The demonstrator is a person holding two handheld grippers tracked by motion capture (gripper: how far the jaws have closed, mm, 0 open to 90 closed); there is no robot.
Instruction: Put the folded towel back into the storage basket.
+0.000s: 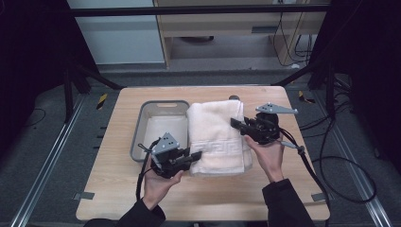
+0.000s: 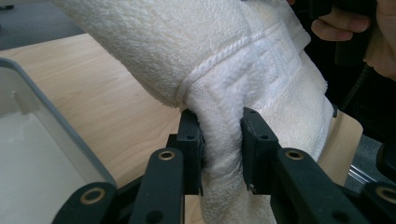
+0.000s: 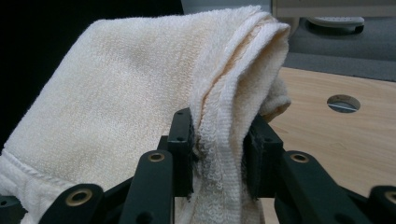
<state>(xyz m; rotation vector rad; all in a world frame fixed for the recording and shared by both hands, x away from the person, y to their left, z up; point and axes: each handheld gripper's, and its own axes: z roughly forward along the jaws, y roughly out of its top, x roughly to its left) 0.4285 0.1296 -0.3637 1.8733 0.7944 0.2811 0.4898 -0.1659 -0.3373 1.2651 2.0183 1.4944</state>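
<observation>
Folded cream terry towel [image 1: 217, 137], loopy and soft, mid-frame on a pale wood worktop [image 1: 113, 189]; left tool [image 1: 195, 156] and right tool [image 1: 235, 123] each clamp its thick edges, beside a grey rectangular plastic bin [image 1: 146, 113]

A light wooden table [image 1: 118, 189] with rounded corners stands on a dark grey floor [image 1: 42, 156]; a grey rectangular tub [image 1: 147, 106] sits on its left half, open side up, its inside pale; a small round hole [image 3: 343, 103] is cut in the tabletop near the far edge; strips of grey tape [image 1: 83, 196] lie at its front corners.
</observation>
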